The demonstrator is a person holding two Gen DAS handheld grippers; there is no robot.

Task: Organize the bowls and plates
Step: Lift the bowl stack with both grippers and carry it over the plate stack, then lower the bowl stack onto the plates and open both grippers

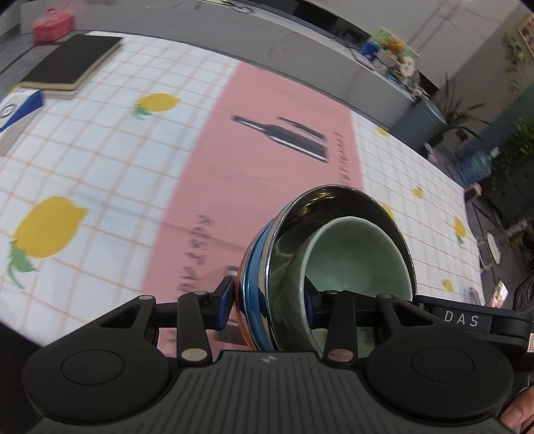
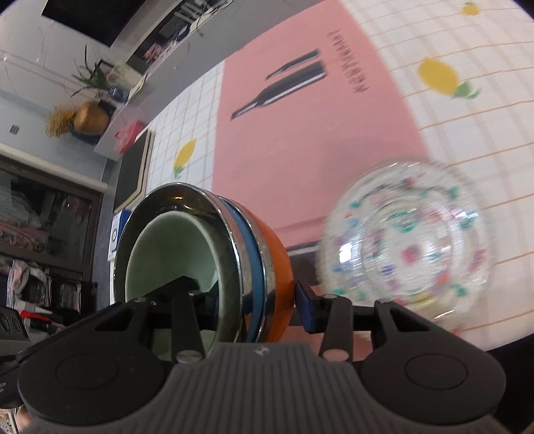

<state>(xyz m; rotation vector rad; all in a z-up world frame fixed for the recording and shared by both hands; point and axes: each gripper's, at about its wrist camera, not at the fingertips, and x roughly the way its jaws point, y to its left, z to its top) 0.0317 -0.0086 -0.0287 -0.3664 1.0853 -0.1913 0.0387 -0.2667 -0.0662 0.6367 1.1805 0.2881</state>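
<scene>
A nested stack of bowls (image 1: 267,267) is held tilted above the table: an orange outer bowl (image 2: 275,267), a blue one, a shiny steel one (image 2: 187,197) and a pale green ceramic bowl (image 1: 357,257) inside. My left gripper (image 1: 270,300) is shut on the stack's rim from one side. My right gripper (image 2: 247,293) is shut on the rim from the opposite side, one finger inside the green bowl (image 2: 173,253). A clear glass bowl with coloured dots (image 2: 407,250) lies on the table just right of the stack, blurred.
The table has a lemon-check cloth (image 1: 100,160) with a pink mat (image 1: 267,150) at its middle. A black book (image 1: 73,60), a blue-white box (image 1: 20,106) and a red box (image 1: 51,21) sit at the far left. The table edge (image 1: 467,207) drops off at right.
</scene>
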